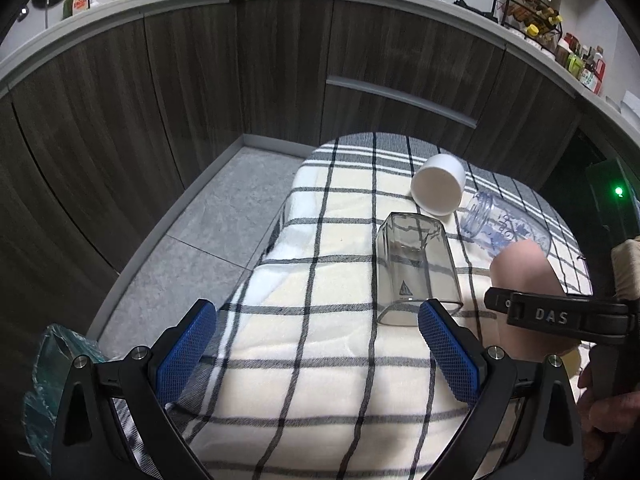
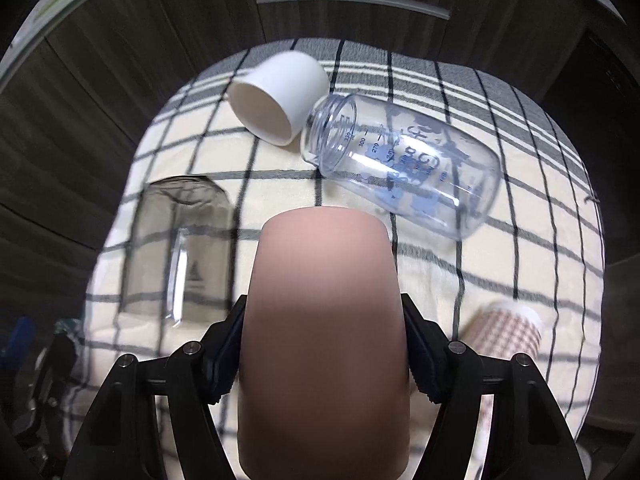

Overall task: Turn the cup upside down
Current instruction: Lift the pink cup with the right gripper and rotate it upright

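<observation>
While the right gripper (image 2: 324,364) is clamping the pink cup (image 2: 324,320) between its two fingers, the cup is standing out in front of the camera, filling the middle of the right wrist view, its closed flat end pointing away and up. It is hanging over the checked cloth (image 2: 540,208) near the front of the table. From the left wrist view, the same cup (image 1: 524,268) is showing behind the black arm of the right gripper, just beside the glass tumbler (image 1: 416,272).

That tumbler is sitting mouth-down on the cloth. Beyond it, a white cup (image 1: 438,190) is lying on its side with its opening facing the front, and a clear bottle (image 2: 400,168) with blue markings is lying beside it, its neck touching or almost touching the white cup. A patterned paper cup (image 2: 508,332) is lying near the right edge of the cloth.

The left gripper (image 1: 316,354) is hovering low over the cloth with its blue pads (image 1: 184,356) spread wide, gripping nothing.
</observation>
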`<state>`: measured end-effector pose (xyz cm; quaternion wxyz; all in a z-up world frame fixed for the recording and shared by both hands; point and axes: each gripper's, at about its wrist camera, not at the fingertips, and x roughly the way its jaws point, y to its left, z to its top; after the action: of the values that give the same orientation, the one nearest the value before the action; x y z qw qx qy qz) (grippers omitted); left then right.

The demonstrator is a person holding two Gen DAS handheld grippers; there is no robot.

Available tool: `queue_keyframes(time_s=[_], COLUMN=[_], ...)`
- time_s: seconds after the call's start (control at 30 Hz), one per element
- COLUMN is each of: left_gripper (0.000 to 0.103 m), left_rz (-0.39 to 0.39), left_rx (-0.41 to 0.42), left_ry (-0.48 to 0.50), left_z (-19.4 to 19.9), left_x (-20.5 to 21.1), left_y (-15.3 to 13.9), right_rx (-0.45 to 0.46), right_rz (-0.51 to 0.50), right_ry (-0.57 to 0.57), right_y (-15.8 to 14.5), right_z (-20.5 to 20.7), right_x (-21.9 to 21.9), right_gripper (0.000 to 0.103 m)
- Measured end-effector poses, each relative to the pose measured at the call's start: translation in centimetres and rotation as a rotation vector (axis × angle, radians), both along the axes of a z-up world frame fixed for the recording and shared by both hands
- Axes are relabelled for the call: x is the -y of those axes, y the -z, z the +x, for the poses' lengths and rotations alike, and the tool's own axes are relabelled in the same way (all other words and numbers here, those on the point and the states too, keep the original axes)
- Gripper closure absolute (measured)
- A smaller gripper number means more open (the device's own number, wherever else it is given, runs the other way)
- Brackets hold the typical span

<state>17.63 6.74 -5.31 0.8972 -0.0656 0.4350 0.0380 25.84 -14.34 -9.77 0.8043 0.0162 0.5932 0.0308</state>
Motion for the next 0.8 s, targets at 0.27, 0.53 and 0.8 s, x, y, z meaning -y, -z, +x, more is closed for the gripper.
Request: queue_keyframes(time_s=[0.27,0.53,0.8], left_gripper=[0.000,0.000,0.000], left_rz=[0.001,0.003,0.002], left_rx=[-0.004,-0.028,-0.049], left_ry=[0.009,0.050,0.093], left_z=[-3.4,-6.4,-7.4], left_x=[-1.3,-1.1,-0.3], left_y=[-0.6,0.0,0.8], right_rx=[0.012,-0.012,0.010], right_rz=[0.088,0.080,0.032], right_ry=[0.065,0.110,0.125], right_y=[-1.3,1.1,3.0], right_z=[-6.3,-11.5,-13.6], right_x=[-0.5,-1.2,-1.5], right_gripper=[0.034,0.034,0.033])
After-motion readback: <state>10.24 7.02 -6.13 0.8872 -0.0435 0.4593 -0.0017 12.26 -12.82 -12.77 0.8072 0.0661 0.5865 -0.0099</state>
